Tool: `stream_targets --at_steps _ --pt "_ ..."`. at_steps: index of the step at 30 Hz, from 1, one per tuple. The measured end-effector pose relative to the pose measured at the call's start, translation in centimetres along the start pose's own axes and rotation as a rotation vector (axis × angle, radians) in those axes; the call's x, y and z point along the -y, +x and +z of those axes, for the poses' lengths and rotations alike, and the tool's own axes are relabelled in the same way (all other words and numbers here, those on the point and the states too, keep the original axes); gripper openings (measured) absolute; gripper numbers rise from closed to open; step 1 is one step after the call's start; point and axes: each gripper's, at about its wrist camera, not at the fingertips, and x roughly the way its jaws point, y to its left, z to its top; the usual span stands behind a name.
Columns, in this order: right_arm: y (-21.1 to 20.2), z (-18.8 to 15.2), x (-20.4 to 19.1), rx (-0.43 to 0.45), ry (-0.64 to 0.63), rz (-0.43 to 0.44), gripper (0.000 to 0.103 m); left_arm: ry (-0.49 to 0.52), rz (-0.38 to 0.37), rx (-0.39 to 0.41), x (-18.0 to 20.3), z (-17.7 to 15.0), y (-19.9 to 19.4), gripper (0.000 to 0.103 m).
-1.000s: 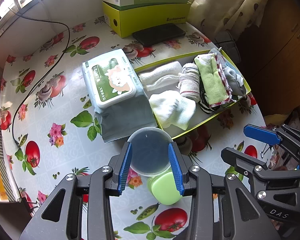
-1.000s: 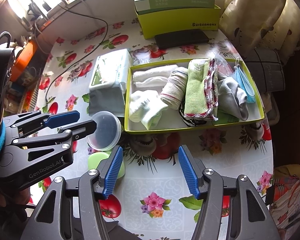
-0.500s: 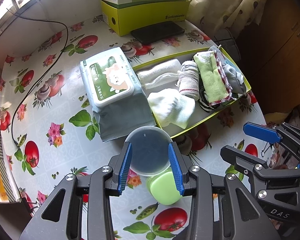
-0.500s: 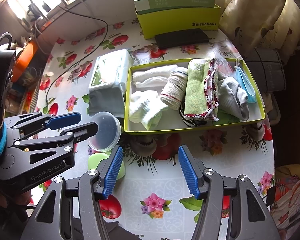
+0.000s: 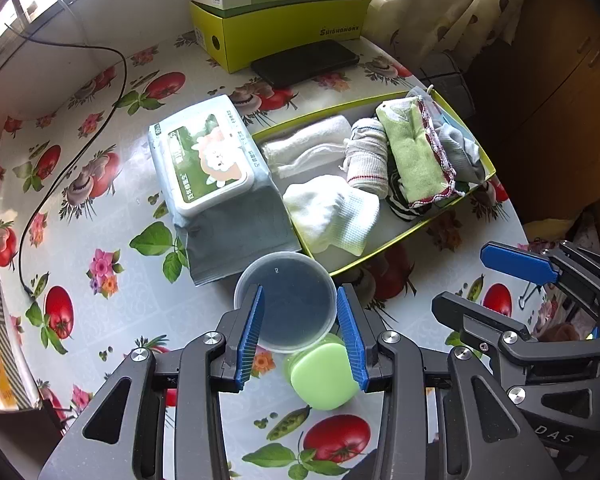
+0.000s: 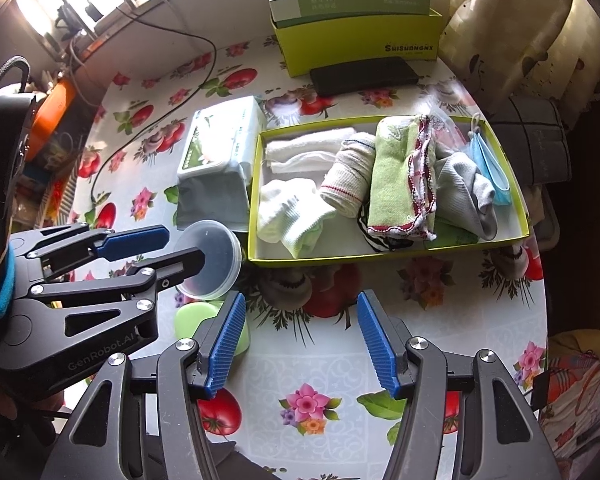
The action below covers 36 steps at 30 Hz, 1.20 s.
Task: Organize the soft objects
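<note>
The soft things lay in the tray (image 6: 384, 258), straight ahead of the right claw (image 6: 302, 340) and a little above it. There was a white sock (image 6: 290, 216), a rolled cloth (image 6: 346, 186), a green towel (image 6: 394, 182), a grey sock (image 6: 462, 192) and a blue mask (image 6: 490, 166). They looked mostly packed already.

The right claw was wide open and held nothing. The left claw (image 5: 300, 336) was open too, with its blue pads on both sides of a round tub (image 5: 286, 306). I could not tell if the pads touched it. A green lid (image 5: 324, 374) sat just below the tub, between the same pads.

Neither of those is soft, so I think the next job would be a soft pack. The wipes (image 5: 210, 164) lay past the tub, ahead and a bit left of the left claw, just beside the tray. To do it well, the claw should go over the tub, open wide, and pinch the pack across its narrow side. Squeeze gently, since it will squash.

The bench (image 6: 328, 360) wore a shiny cloth with tomatoes and flowers. Far ahead stood a yellow box (image 6: 358, 46) with a phone (image 6: 364, 76) in front. A cable (image 5: 80, 120) ran off to the left. A curtain (image 6: 524, 28) hung at the far right.
</note>
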Motion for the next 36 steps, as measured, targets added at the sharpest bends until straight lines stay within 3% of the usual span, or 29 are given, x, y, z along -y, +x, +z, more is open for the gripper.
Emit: stream_targets --at_steps 36 --pt "0.58 0.22 -0.36 -0.006 -0.003 0.009 0.059 0.012 0.008 -0.002 -0.15 0.28 0.20 0.039"
